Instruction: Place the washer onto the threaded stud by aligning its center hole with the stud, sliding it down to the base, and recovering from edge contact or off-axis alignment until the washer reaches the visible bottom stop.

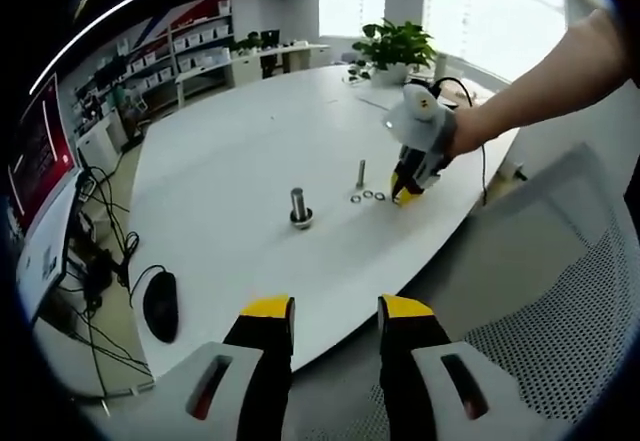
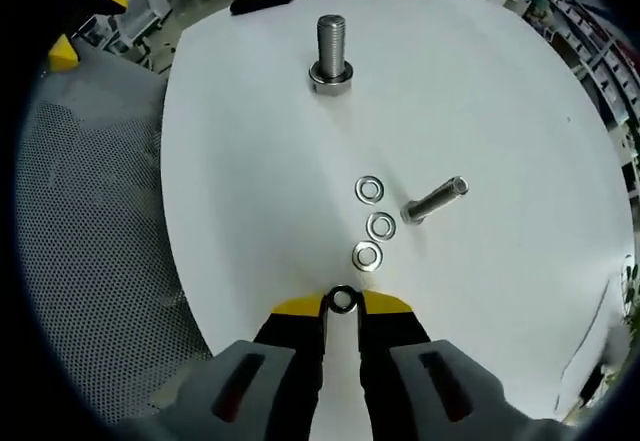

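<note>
The right gripper (image 2: 342, 303) has its jaws closed on a washer (image 2: 342, 299) at the desk (image 2: 250, 161) edge, well short of the threaded stud (image 2: 331, 51); the thin pinch could slip. The left gripper (image 1: 335, 311) hangs open

White table (image 2: 500, 91): 2 bolts (image 2: 331, 53), 3 washers (image 2: 369, 190), mouse (image 1: 160, 305).

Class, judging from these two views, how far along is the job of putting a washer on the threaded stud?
Done: the right gripper has picked a washer, pinched between its jaws at the table edge. In hand: nothing is aligned yet; the upright stud stands bare. Left: carry, centre the hole, slide it down to the base. Three washers stay on the table; the left gripper hangs open.
</note>
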The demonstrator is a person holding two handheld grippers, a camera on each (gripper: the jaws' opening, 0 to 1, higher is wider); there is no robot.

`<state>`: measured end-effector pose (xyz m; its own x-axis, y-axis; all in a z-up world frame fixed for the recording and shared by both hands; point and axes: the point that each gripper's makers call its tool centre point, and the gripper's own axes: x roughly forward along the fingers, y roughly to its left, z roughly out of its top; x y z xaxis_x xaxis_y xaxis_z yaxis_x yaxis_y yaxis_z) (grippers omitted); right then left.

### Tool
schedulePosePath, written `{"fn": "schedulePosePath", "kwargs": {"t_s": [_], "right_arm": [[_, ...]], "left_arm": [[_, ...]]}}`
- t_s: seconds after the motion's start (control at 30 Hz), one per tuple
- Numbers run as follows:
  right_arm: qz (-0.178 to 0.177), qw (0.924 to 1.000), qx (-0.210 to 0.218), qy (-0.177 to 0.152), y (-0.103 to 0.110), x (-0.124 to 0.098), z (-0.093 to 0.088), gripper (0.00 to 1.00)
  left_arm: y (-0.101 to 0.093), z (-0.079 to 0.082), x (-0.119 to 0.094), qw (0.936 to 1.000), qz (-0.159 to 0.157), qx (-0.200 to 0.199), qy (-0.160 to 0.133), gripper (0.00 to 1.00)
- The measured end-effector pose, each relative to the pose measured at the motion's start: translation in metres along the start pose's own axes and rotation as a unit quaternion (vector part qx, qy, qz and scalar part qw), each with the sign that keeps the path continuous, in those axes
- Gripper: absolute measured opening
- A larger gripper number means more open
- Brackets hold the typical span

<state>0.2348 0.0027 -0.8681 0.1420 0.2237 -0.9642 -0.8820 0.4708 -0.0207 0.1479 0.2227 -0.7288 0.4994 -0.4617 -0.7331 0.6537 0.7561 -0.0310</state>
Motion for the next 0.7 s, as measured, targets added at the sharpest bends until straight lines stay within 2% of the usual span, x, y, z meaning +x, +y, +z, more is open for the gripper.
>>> {"fn": "schedulePosePath", "kwargs": {"t_s": [0.17,0.27,0.37,0.5,0.7], "right_arm": [[-0.003,0.9998,0.011,0.014,0.000,0.000,0.001,0.14],[-0.006,0.9992,0.037,0.011,-0.002,-0.001,0.003,0.14],[-0.009,0.9989,0.044,0.013,-0.004,-0.005,0.004,0.14],[-0.019,0.9985,0.050,0.014,-0.009,-0.019,0.007,0.14],[-0.037,0.9982,0.047,0.007,-0.017,-0.040,0.016,0.14]], "left_arm": [[-0.002,0.002,-0.001,0.9999,-0.008,-0.007,-0.008,0.32],[-0.003,0.003,-0.001,0.9998,-0.012,-0.010,-0.011,0.32],[-0.006,0.004,-0.001,0.9997,-0.019,-0.011,-0.013,0.31],[-0.008,0.003,0.000,0.9995,-0.026,-0.012,-0.008,0.31],[-0.010,0.007,-0.004,0.9992,-0.033,-0.010,-0.023,0.29]]}}
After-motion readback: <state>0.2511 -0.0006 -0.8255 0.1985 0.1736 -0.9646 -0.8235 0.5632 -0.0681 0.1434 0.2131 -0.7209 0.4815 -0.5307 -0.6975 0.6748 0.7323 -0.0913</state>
